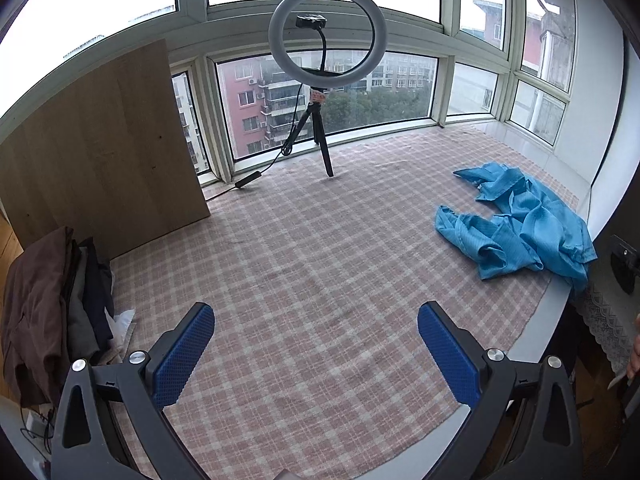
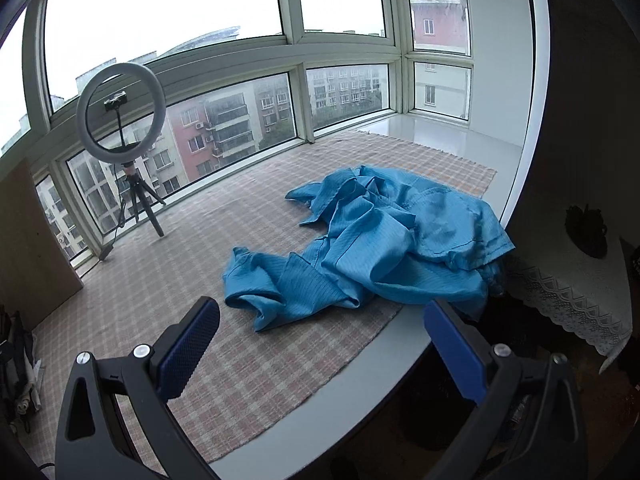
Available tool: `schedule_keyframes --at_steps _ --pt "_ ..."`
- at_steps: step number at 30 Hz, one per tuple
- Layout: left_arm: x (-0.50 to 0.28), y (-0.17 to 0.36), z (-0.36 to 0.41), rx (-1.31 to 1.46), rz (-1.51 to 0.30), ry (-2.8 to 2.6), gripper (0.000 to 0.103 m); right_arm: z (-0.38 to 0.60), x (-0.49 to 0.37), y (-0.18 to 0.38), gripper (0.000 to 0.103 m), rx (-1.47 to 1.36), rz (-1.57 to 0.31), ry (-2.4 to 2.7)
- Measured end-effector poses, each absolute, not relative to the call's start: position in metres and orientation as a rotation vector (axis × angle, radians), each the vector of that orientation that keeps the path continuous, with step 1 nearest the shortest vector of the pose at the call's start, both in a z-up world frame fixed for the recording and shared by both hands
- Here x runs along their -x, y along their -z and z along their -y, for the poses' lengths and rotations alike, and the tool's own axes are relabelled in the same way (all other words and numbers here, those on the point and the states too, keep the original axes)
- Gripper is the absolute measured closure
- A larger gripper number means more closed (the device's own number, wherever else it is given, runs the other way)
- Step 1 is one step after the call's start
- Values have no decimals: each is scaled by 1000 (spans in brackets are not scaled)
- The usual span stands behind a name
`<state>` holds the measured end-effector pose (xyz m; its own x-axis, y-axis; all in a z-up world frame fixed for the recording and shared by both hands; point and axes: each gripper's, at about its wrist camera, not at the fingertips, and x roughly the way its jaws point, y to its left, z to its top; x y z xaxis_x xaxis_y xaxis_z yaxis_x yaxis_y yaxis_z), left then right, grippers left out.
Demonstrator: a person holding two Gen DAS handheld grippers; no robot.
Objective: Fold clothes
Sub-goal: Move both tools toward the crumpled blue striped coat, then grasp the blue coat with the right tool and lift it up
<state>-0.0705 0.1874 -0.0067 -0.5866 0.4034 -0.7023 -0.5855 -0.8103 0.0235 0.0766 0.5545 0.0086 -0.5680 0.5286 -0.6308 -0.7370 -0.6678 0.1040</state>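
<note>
Both tongs, left (image 1: 316, 332) and right (image 2: 322, 328), gaped wide and held nothing (blue pads facing inward). One crumpled blue garment (image 2: 372, 248) lay on the checked cloth (image 1: 304, 264) at the table's right edge, partly overhanging.

Wide bare checked cloth (image 1: 304, 264) lies ahead of the left gripper (image 1: 316, 344), jaws spread, nothing between them and the ring light tripod (image 1: 322, 136) by the window. A wooden board (image 1: 104, 152) and a pile of dark clothes (image 1: 52, 304) hem in the left edge. The crumpled blue garment (image 2: 372, 248) fills the bench's right side, just beyond the right gripper (image 2: 320, 344).
</note>
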Motion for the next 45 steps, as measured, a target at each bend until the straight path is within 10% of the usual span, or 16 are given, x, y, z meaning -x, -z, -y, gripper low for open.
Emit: schedule_keyframes --at_steps 23,27,35,45 --pt "150 -25 -268 1176 -316 -2680 1 -870 183 158 3 1443 -331 -2208" --pt "160 -20 -248 1236 -262 -2725 1 -874 187 166 80 1529 -349 -2231" --pt "168 -16 -241 1229 -224 -2688 1 -868 142 43 96 1171 -781 -2512" --pt "157 -29 -177 1130 -74 -2692 1 -629 129 -172 97 886 -519 -3146"
